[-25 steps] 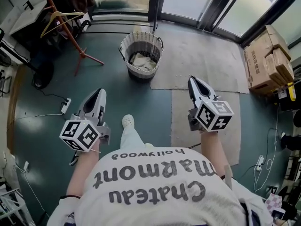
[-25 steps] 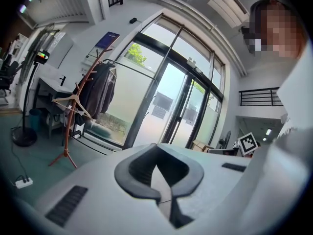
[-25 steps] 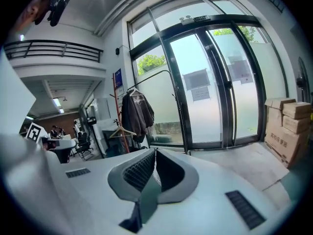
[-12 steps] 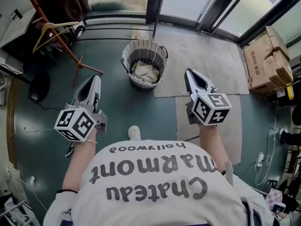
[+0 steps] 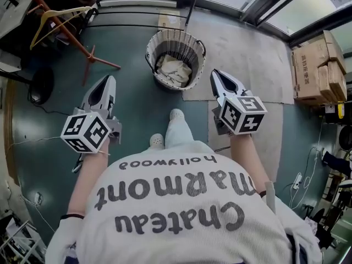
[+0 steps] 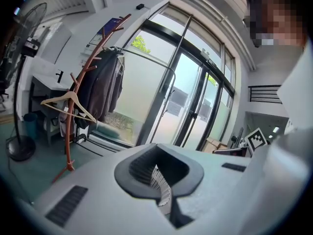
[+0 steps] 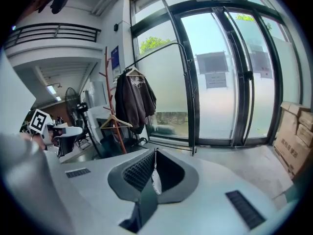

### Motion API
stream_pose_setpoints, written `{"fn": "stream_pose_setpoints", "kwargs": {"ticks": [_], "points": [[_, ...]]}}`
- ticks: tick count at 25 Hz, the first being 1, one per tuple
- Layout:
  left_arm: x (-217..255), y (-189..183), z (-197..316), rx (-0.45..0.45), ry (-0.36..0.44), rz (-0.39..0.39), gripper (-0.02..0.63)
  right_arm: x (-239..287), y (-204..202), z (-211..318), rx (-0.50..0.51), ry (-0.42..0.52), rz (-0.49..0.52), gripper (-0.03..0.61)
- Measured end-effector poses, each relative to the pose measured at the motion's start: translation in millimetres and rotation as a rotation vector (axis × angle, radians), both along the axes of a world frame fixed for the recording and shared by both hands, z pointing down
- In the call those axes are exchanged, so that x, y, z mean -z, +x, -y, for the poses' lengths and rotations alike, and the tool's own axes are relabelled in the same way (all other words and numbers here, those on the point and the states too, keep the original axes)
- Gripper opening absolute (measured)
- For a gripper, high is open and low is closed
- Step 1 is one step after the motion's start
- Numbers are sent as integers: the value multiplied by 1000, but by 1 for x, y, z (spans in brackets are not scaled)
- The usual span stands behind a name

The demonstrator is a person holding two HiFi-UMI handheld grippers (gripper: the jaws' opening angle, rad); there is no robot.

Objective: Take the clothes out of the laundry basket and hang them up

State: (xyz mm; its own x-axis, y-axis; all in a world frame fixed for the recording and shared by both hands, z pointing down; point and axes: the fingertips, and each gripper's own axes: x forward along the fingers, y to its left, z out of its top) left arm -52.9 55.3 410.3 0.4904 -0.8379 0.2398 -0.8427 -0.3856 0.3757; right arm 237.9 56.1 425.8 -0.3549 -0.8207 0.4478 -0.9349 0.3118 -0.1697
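A woven laundry basket stands on the floor ahead, with pale clothes crumpled inside. My left gripper is shut and empty, held to the basket's left and short of it. My right gripper is also shut and empty, close to the basket's right rim. A red coat rack with a bare wooden hanger stands at the far left. In the left gripper view the shut left gripper faces the rack, where a dark jacket hangs. The right gripper also points at the jacket.
A grey rug lies right of the basket. Cardboard boxes are stacked at the right wall. Glass doors run along the far side. A floor fan stands left of the rack. Cables and a power strip lie on the floor.
The person has stepped toward the basket, and both shut grippers have come forward with them. The basket now sits nearer, between the two grippers' tips.
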Motion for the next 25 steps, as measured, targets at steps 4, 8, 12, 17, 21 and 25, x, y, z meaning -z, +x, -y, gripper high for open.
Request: {"fn": "stream_pose_setpoints", "kwargs": {"ticks": [4, 8, 12, 17, 21, 25], "points": [[-12, 0, 29, 20, -31, 12, 9, -16, 0, 44, 8, -39, 55, 34], [-17, 2, 67, 47, -39, 8, 9, -32, 0, 100, 35, -55, 57, 34], [-25, 4, 107, 85, -53, 0, 9, -51, 2, 146, 78, -101, 53, 34], [-50, 8, 159, 157, -111, -21, 9, -84, 19, 202, 117, -172, 67, 34], [-69, 19, 191, 210, -108, -42, 9, -123, 31, 241, 109, -239, 133, 34], [-109, 19, 210, 252, -170, 16, 8, -172, 36, 266, 70, -285, 149, 34]]}}
